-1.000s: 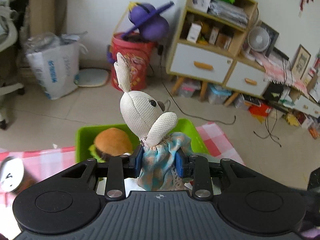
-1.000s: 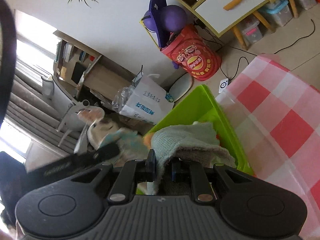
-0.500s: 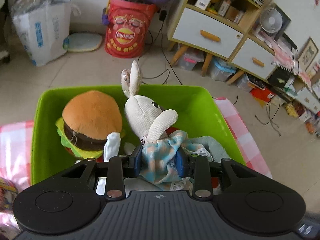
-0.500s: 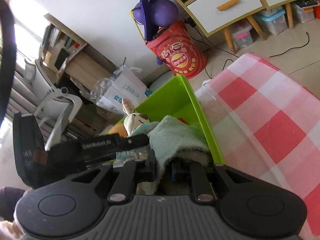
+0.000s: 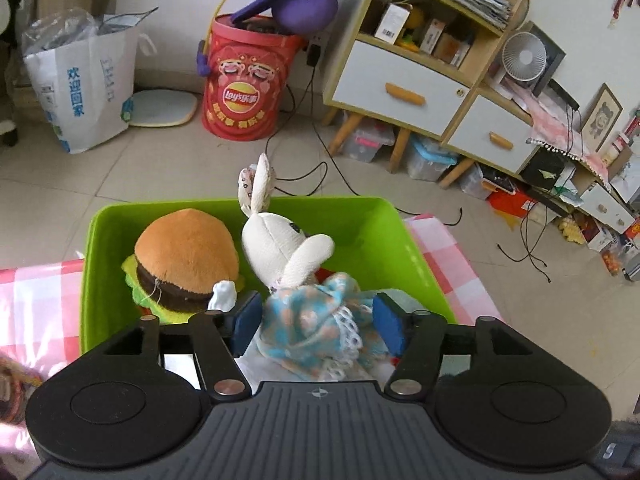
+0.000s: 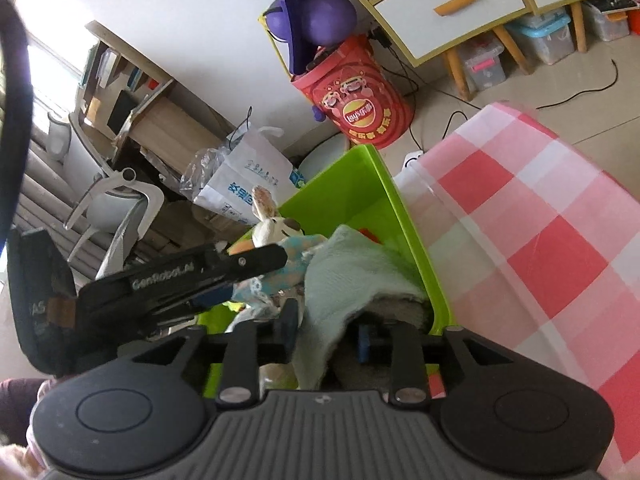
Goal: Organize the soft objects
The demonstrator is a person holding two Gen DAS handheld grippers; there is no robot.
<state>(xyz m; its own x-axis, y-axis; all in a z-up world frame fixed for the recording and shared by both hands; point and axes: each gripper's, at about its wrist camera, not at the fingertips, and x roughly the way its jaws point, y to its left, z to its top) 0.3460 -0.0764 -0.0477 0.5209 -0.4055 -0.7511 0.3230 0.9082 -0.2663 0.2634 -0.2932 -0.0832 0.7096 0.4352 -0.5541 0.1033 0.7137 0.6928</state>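
Observation:
A white rabbit doll in a blue flowered dress sits in the green bin, beside a plush hamburger. My left gripper is open, its blue pads apart on either side of the dress. In the right wrist view the rabbit shows behind the left gripper's body. My right gripper is open around a pale green cloth that lies over the bin's near corner.
The bin stands on a pink checked tablecloth. Beyond the table on the floor are a red Lay's bucket, a white paper bag, a drawer cabinet and loose cables.
Both grippers came down to the bin. The left jaws opened and let go of the rabbit, which now rests inside. The right jaws widened around the green cloth.

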